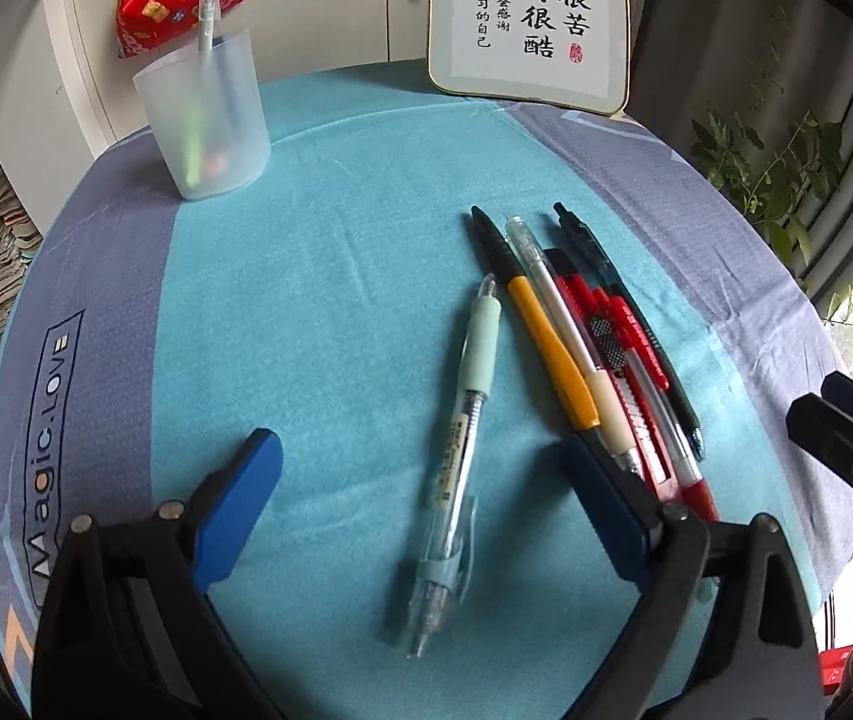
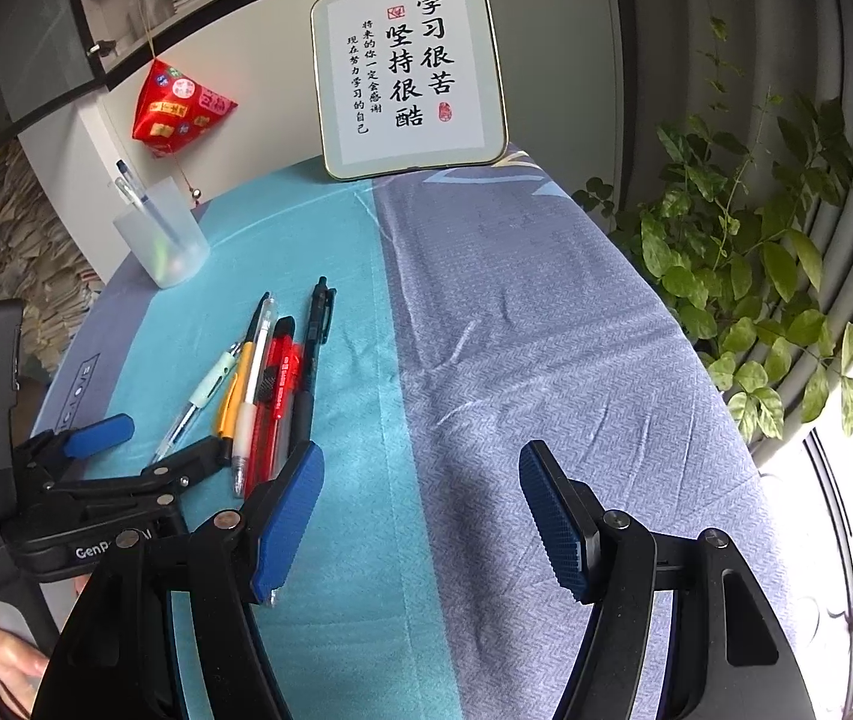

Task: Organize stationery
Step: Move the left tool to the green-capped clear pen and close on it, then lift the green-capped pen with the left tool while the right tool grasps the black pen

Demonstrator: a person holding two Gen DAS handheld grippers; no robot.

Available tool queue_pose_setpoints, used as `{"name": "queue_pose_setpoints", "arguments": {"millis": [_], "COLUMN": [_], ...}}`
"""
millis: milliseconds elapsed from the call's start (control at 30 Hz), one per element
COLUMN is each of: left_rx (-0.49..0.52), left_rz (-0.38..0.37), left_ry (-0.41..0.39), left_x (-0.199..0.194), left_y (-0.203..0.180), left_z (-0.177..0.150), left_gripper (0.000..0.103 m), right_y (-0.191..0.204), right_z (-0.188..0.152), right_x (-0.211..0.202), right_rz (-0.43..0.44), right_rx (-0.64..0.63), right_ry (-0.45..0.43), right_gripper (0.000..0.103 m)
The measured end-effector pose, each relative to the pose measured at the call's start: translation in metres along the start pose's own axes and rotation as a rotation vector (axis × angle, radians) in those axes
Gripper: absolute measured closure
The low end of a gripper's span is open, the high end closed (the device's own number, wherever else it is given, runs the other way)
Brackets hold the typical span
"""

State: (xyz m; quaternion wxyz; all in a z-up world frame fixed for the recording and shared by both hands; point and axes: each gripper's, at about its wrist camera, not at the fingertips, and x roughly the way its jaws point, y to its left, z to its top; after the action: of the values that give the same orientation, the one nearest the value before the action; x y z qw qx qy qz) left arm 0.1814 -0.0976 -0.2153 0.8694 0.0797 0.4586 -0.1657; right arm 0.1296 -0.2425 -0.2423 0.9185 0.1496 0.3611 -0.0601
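A clear pen with a mint-green grip (image 1: 462, 426) lies on the teal cloth between the open fingers of my left gripper (image 1: 420, 468). It also shows in the right wrist view (image 2: 201, 399). Right of it lies a bunch: a yellow pen (image 1: 546, 342), a white pen (image 1: 570, 336), a red utility knife (image 1: 618, 354), a red pen (image 1: 666, 420) and a dark pen (image 1: 624, 294). A frosted cup (image 1: 204, 120) at the far left holds a blue pen (image 1: 207, 6). My right gripper (image 2: 420, 486) is open and empty over the grey-blue cloth, right of the bunch (image 2: 273, 378).
A framed calligraphy sign (image 2: 411, 72) stands at the table's back edge. A red pouch (image 2: 177, 108) hangs behind the cup (image 2: 162, 240). A leafy plant (image 2: 744, 252) stands off the table's right side. Stacked papers (image 2: 12, 228) are at the far left.
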Motion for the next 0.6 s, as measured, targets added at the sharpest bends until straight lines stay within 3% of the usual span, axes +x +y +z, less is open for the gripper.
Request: {"name": "queue_pose_setpoints", "arguments": {"millis": [100,167,267,467,600], "left_rx": [0.009,0.016,0.023,0.025,0.021], "left_rz": [0.002,-0.004,-0.018,-0.026,-0.041], "left_ry": [-0.011,-0.012,-0.010,-0.021,-0.023], "left_x": [-0.002,-0.003,-0.006,-0.012,-0.016], "left_y": [0.001,0.003,0.007,0.013,0.018], "left_z": [0.003,0.005,0.004,-0.003,-0.009], "left_gripper": [0.030,0.052,0.071,0.089,0.092], "right_y": [-0.005,-0.007,-0.007,0.010,0.022], "right_z": [0.001,0.001,0.002,0.010,0.030], "right_x": [0.001,0.003,0.008,0.025,0.039], "right_rz": [0.004,0.008,0.017,0.080,0.057], "right_rx": [0.013,0.023,0.034,-0.040,-0.113], "right_ry": [0.006,0.011,0.024,0.078,0.129], "right_gripper": [0.035,0.035,0.035,0.035,0.035]}}
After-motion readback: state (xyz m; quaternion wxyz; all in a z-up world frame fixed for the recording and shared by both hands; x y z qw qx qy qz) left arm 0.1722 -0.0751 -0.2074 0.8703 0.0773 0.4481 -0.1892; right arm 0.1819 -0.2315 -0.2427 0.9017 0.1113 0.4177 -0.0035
